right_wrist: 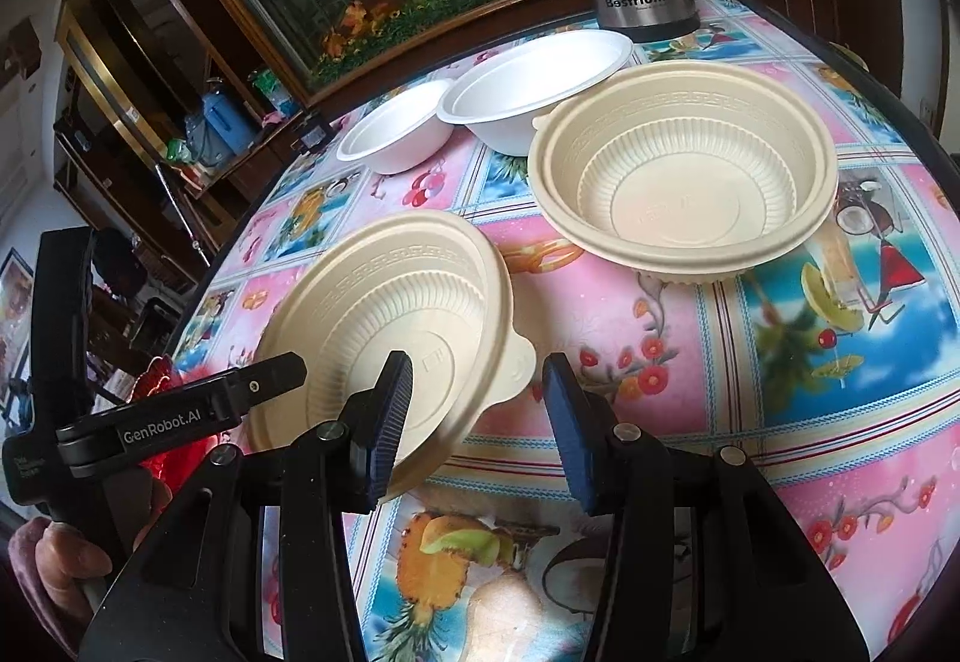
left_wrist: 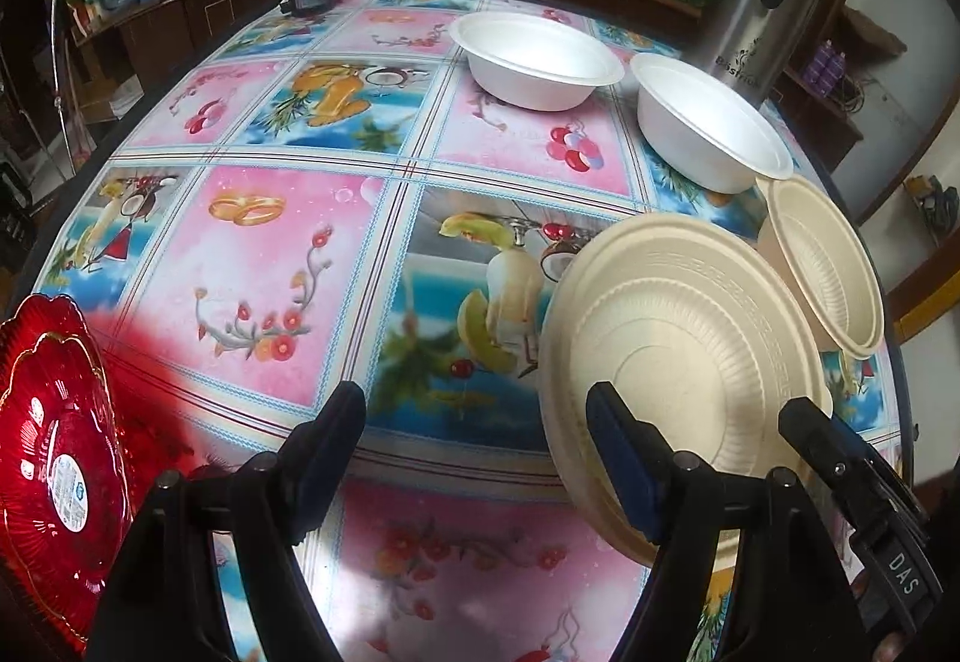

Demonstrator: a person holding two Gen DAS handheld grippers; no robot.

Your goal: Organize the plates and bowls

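Right wrist view: the right gripper (right_wrist: 477, 410), jaws half parted, is straddling the tab of the tilted beige bowl (right_wrist: 372, 314), near left on the table (right_wrist: 600, 302), without pinching it. The left gripper (left_wrist: 477, 404), spread wide and empty, is flanking its rim, likely steadying it for nesting into the upright beige bowl (right_wrist: 684, 182) farther right.

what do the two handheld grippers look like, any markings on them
Both grippers are black plastic with hinged linkages, silver pivot pins and ribbed dark-blue pads on the jaws. The left gripper reads "GenRobot.AI" in white along its side, seen from the right wrist camera; the right gripper shows white lettering "DAS", seen from the left wrist camera.
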